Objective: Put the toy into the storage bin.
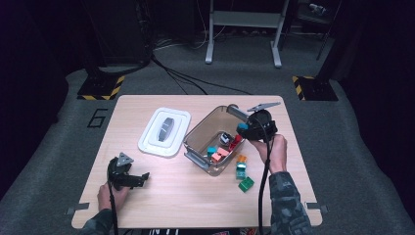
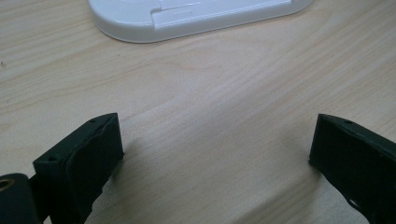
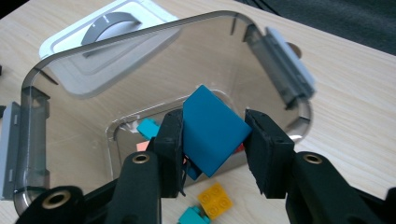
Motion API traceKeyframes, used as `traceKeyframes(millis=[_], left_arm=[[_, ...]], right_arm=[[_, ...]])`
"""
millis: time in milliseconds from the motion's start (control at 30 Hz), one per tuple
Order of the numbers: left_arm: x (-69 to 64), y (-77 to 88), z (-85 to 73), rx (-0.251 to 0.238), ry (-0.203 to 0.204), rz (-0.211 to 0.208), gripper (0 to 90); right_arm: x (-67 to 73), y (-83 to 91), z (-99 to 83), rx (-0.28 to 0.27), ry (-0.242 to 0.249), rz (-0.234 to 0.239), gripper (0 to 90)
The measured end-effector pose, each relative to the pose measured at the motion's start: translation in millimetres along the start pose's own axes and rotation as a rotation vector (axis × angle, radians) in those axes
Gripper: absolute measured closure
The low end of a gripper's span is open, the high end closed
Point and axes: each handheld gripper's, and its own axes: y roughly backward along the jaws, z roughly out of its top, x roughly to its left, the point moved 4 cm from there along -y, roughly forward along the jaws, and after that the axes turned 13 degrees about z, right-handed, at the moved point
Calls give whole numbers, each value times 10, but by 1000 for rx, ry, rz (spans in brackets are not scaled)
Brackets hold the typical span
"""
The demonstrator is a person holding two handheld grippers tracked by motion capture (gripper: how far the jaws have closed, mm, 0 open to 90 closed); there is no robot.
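Taking the clear container (image 1: pixel 214 139) at the middle of the wooden table (image 1: pixel 171 196) as the landmark, and starting at the person's edge: the left gripper (image 1: pixel 138 179) sits low on the table, well to the near left of the container, held by the left hand (image 1: pixel 108 195). In the left gripper view its jaws stand wide apart with nothing between them, bare wood under them.

Just off the container's near right corner lie three loose bricks on the table: a green brick (image 1: pixel 246 184) nearest the person, a teal brick (image 1: pixel 241 170) behind it, and an orange brick (image 1: pixel 241 159) closest to the container wall.

Inside the container are several small bricks, among them teal, orange and red ones, gathered toward its near right end.

The right gripper (image 3: pixel 214 135) hovers over the container's right rim, held by the right hand (image 1: pixel 272 149). In the right gripper view its jaws are closed on a blue brick (image 3: pixel 212 130), which sits tilted between the pads, above the container's open mouth; a yellow-orange brick (image 3: pixel 215 199) shows below it through the gap.

Just left of the container, touching or nearly so, lies the white lid (image 1: pixel 164 131), flat on the table, with a grey handle on top
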Motion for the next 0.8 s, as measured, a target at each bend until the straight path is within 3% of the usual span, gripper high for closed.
traceKeyframes(millis=[300,800], left_arm=[[1,0,0,-1,-1,0,25],[0,0,1,0,1,3,25]], right_arm=[[155,-283,-70,92,35,57,594],[229,-448,-200,160,50,79,591]])
